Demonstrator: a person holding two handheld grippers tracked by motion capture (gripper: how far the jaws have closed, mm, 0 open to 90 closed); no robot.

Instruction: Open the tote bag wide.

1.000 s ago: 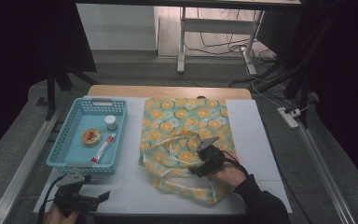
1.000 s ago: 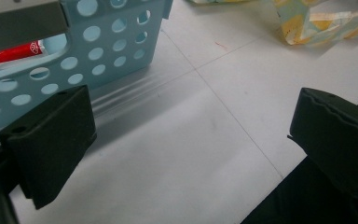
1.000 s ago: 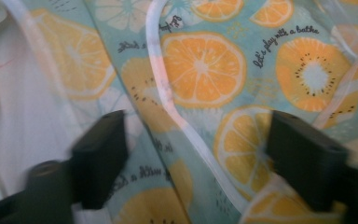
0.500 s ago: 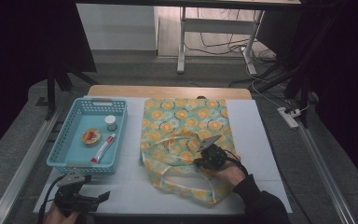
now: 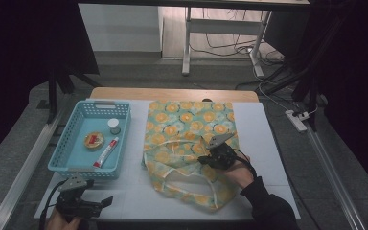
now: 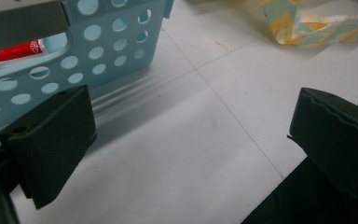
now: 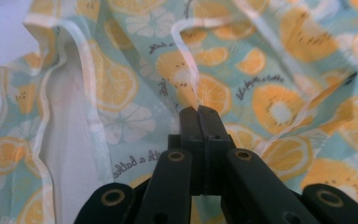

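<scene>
The soft citrus-print cloth bag (image 5: 187, 143) lies rumpled on the white worktop (image 5: 263, 143) beside a perforated blue basket (image 5: 69, 143). The right tongs (image 7: 198, 111) are pressed together, seemingly pinching its thin pale handle strap (image 7: 186, 60). The left tongs (image 6: 186, 140) gape wide, empty.

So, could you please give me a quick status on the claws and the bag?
Right claw shut on bag handle. Left claw open, near basket. Bag flat on table, nothing in the way.

Probably lab: cables (image 5: 230, 45), rails (image 5: 26, 163).
</scene>
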